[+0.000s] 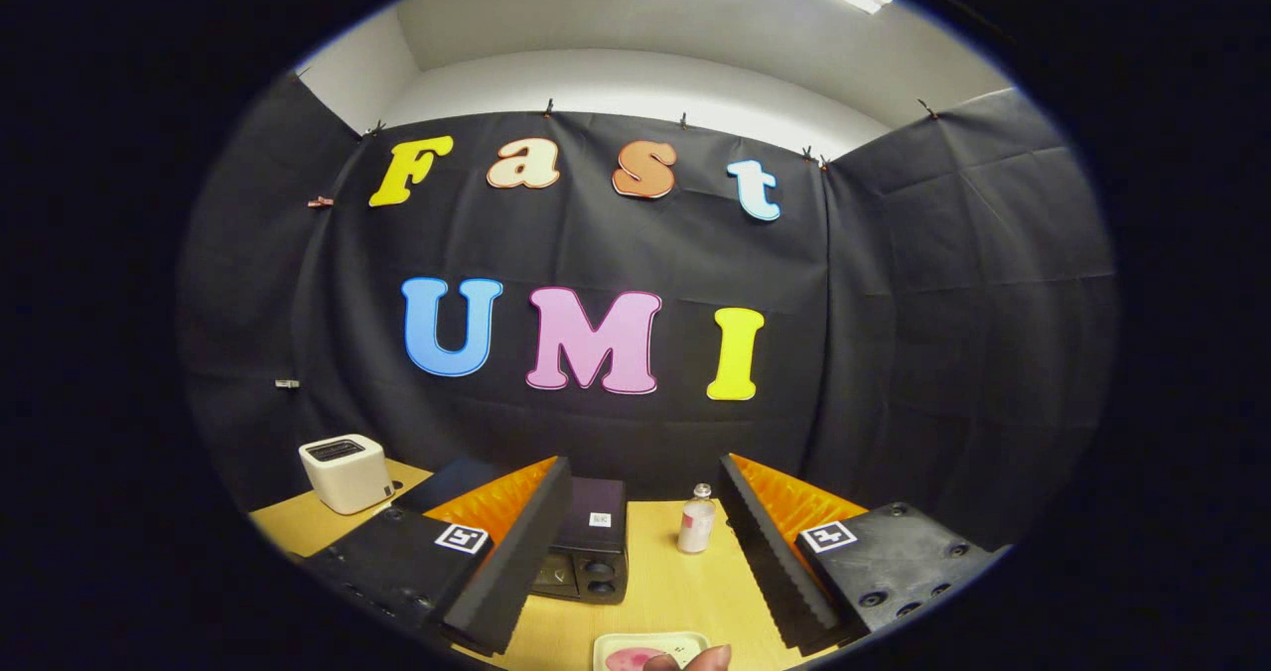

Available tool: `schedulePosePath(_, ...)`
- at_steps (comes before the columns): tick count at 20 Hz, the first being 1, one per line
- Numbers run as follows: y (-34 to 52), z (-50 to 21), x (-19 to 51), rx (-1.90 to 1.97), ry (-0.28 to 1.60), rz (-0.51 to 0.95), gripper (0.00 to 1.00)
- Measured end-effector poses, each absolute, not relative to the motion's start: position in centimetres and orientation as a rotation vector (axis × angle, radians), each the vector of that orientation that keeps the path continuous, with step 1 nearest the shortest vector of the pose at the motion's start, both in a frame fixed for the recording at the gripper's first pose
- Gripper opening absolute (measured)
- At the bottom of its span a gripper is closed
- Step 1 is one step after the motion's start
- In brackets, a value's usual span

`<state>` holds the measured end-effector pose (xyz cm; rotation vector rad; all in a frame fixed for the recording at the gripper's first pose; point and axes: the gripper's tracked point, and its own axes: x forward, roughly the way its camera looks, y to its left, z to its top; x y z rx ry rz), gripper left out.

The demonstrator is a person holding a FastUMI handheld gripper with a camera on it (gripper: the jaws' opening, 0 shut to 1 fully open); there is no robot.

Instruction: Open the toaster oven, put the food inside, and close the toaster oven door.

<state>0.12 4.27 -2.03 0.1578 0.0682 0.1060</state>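
Starting nearest, a fingertip (707, 659) is seen at the lower edge between the claw's fingers, touching or just beside a pale tray (685, 641) on which a pink piece of food (633, 659) lies. The claw (640, 552) is held wide open, nothing between its fingers, raised above the wooden table (685, 592). Just beyond the left finger, and partly hidden by it, the black oven (591, 542) is found, its knobs turned toward the claw; its door cannot be made out clearly, but it is judged to be closed, so the opening is taken as the step in hand. Slightly farther, beside the right finger's inner edge, a small bottle (696, 519) stands upright on the table. Farthest, well to the left of the left finger, a white toaster (346, 472) is set near the booth wall.

For the opening to be done well, the claw should be lowered and swung left until the oven sits squarely between the fingers, and the door handle should be sought from the front. The bottle should be kept clear of the right finger during the swing. The door should be drawn along its hinge arc, not pulled straight, lest the oven be dragged.
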Motion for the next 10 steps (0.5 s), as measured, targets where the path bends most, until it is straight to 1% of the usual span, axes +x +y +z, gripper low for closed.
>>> schedulePosePath(6,12.6,-2.2,2.5,0.164,0.063,0.178,0.98)
schedulePosePath(10,19.4,-4.9,4.7,0.169,0.08,0.203,0.97)
